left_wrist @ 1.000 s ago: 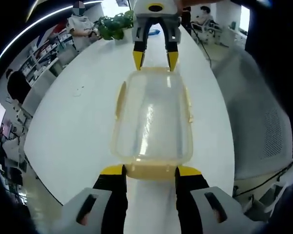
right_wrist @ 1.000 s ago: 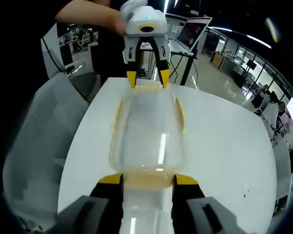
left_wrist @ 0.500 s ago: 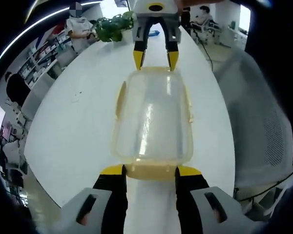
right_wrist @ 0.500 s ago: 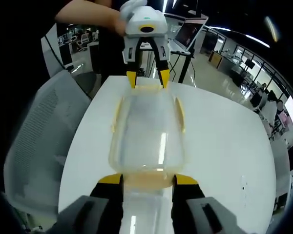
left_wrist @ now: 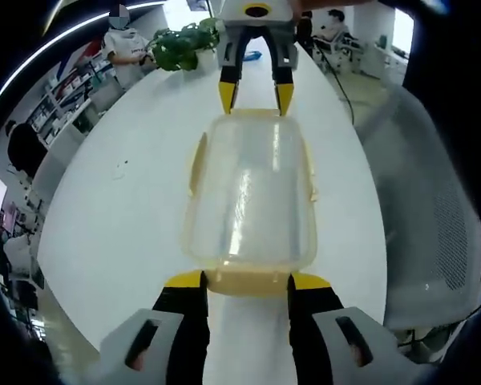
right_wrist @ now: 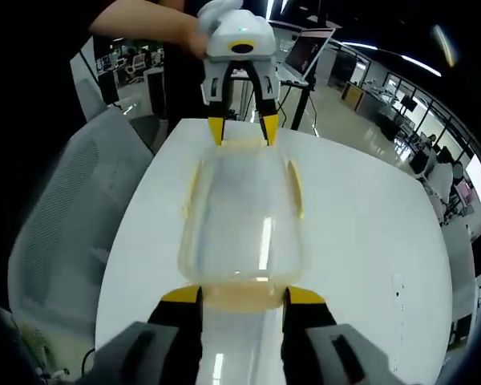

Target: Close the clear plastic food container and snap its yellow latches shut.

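The clear container [left_wrist: 251, 192] lies lengthwise on the white surface [left_wrist: 120, 208] between the two tools; its glare hides whatever is inside. The left tool [left_wrist: 246, 280] straddles the near yellow end latch [left_wrist: 247, 281], jaws moderately spread, tips just beside it; whether they press it is unclear. In the right gripper view, the right tool [right_wrist: 242, 296] stands likewise at the opposite latch [right_wrist: 242, 297], the container [right_wrist: 240, 216] stretching away.

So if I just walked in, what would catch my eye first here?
Probably the clear plastic container with yellow latches, sitting in the middle of a white table. The left gripper and the right gripper face each other across it, yellow-tipped fingers straddling the latch at each short end.
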Available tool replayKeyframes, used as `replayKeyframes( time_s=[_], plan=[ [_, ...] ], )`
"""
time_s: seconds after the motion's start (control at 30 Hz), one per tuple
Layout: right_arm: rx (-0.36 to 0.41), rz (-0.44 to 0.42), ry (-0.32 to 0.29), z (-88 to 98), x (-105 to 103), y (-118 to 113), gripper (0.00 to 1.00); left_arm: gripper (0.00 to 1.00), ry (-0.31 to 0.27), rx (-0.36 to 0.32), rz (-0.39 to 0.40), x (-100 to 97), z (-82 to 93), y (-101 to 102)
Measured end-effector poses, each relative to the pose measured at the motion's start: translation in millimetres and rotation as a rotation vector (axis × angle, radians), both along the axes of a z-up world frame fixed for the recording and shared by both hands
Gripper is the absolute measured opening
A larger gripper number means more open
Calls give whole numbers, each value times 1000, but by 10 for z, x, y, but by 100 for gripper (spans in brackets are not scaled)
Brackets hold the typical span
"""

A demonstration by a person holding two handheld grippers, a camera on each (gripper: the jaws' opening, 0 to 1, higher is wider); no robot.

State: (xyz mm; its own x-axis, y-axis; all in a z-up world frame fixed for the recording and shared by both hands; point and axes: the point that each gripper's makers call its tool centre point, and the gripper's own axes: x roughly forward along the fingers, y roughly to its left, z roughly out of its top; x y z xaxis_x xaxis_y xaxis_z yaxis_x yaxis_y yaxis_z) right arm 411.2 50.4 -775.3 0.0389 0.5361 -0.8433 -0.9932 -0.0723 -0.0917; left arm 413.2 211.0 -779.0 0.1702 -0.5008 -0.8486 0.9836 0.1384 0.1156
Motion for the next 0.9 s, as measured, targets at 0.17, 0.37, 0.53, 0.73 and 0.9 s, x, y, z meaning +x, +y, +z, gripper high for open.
replayKeyframes(
  time_s=[0.17, 0.37, 0.53, 0.73, 0.9],
  plan=[
    [8, -2, 2, -12, 17, -107, 35, 35, 6, 1, 2, 19, -11, -100],
    [12, -5, 17, -51, 11, -205, 35, 35, 14, 14, -2, 20, -40, -201],
    [13, -4, 21, -71, 27, -323, 35, 35, 21, 16, 1, 31, -71, -309],
    [20, -11, 23, -85, 34, -447, 35, 35, 26, 18, -4, 56, -86, -439],
    [15, -17, 19, -88, 39, -537, 35, 35, 25, 25, -7, 71, -98, -538]
  ],
)
